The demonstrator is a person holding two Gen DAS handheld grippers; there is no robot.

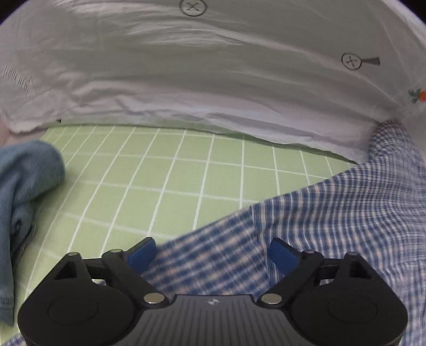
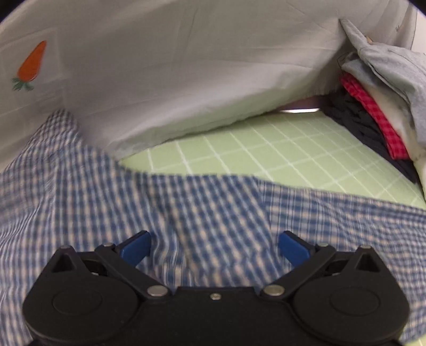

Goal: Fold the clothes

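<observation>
Both tools are spread wide with nothing pinched. Left tool (image 1: 211, 255) has its blue pads (image 1: 141, 255) well apart, tilted down at the blue checked shirt (image 1: 332, 218) lying under it, and the cloth sits loose between the pads rather than being squeezed. Same deal on the right tool (image 2: 214, 248): pads (image 2: 293, 250) far apart, pointed down and forward over the same shirt (image 2: 159, 207), fabric just lying there underneath, released.

Shirt is spread on the green mat with a white grid (image 1: 165, 181), which covers the desk. In the left view it comes in from the right and bottom, its free edge running diagonally from lower left up to the upper right. In the right view it fills the lower half, its far edge running roughly side to side across the frame, with a seam or placket line right of centre. It's a bit blurry so I can't tell which end is the collar.

Behind the mat there's a white sheet (image 2: 173, 79) with a little carrot print (image 2: 30, 65) and circled-x marks (image 1: 193, 6). A blue-grey garment (image 1: 24, 181) sits bunched at the left of the mat, and a pile of clothes (image 2: 372, 114) (red check, dark, grey) is off at the right edge.
</observation>
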